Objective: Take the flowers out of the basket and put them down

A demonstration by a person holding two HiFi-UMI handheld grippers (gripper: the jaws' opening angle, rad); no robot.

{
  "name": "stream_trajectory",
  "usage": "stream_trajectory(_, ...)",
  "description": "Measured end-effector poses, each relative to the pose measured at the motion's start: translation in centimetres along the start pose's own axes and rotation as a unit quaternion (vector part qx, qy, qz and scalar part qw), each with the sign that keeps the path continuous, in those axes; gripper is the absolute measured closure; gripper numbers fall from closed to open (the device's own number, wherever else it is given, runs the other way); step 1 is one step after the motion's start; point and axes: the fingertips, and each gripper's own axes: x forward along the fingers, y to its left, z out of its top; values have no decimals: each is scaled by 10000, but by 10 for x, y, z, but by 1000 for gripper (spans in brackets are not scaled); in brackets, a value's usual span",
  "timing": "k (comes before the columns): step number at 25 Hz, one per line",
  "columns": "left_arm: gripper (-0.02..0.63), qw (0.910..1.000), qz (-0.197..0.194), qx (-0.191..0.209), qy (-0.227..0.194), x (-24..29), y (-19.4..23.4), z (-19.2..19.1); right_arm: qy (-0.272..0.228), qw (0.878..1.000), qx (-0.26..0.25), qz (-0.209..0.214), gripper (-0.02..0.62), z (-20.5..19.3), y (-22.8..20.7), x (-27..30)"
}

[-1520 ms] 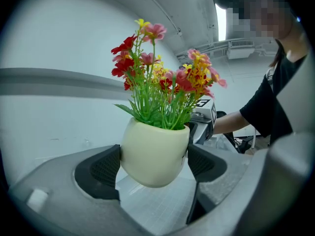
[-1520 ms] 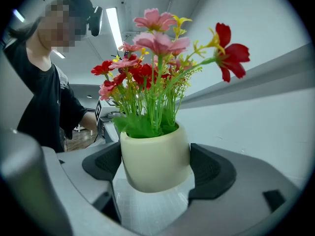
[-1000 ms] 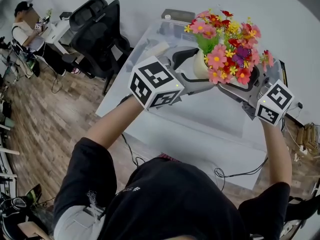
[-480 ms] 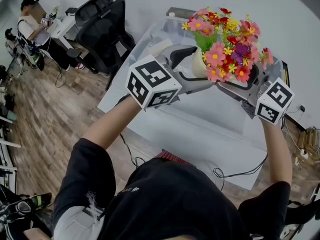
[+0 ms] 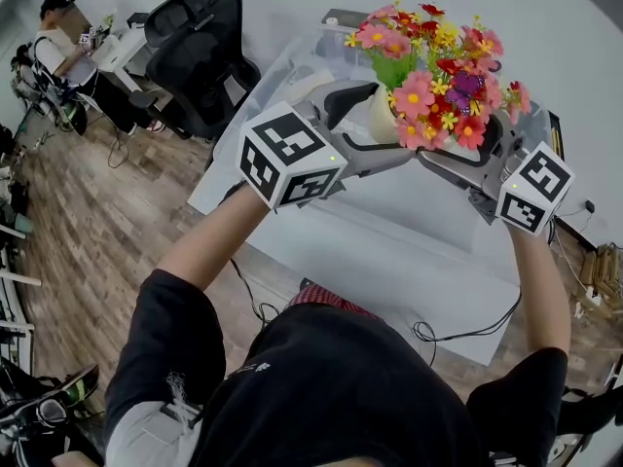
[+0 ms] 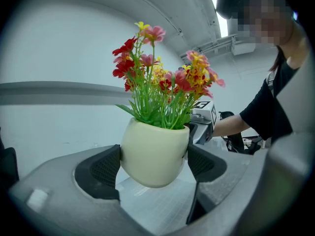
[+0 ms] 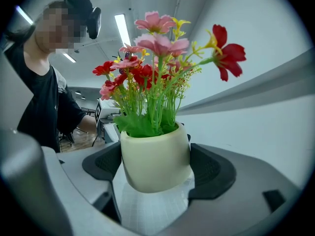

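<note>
A bunch of pink, red and yellow flowers [image 5: 431, 66] stands in a cream pot [image 5: 381, 122], held in the air above the white table [image 5: 389, 251]. My left gripper [image 5: 374, 128] is shut on the pot from the left, its pads pressing both sides of the pot [image 6: 153, 154]. From the right, my right gripper [image 5: 456, 154] is shut on the same pot [image 7: 155, 156]. In the left gripper view the flowers [image 6: 162, 87] rise upright above my left gripper [image 6: 153, 165]. The right gripper view shows the flowers [image 7: 157, 68] above my right gripper [image 7: 155, 165]. No basket shows in any view.
A black office chair [image 5: 200, 56] stands past the table's left end. A person [image 5: 58, 47] sits at a desk at the far left. A cable [image 5: 458, 339] hangs at the table's near edge. Wooden floor [image 5: 88, 222] lies to the left.
Both grippers and the pot of flowers have shifted slightly up and to the left in the head view. The grip on the pot is unchanged.
</note>
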Motion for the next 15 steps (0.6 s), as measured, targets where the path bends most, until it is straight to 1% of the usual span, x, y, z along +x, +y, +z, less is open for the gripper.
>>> stream_trajectory(4,169,10000,-35,-14,17,1,-2,-2,82,10000,27,-4,152,-3,1,-2)
stream_trajectory(8,169,10000,-45,7,-43,0,-1,0,31,10000,45,-28,152,-1,1,-1)
stream_trajectory(15,169,9999,-104,-4,-28,1,-1,-2,-9,9999,130,-79,152,-4,1,-1)
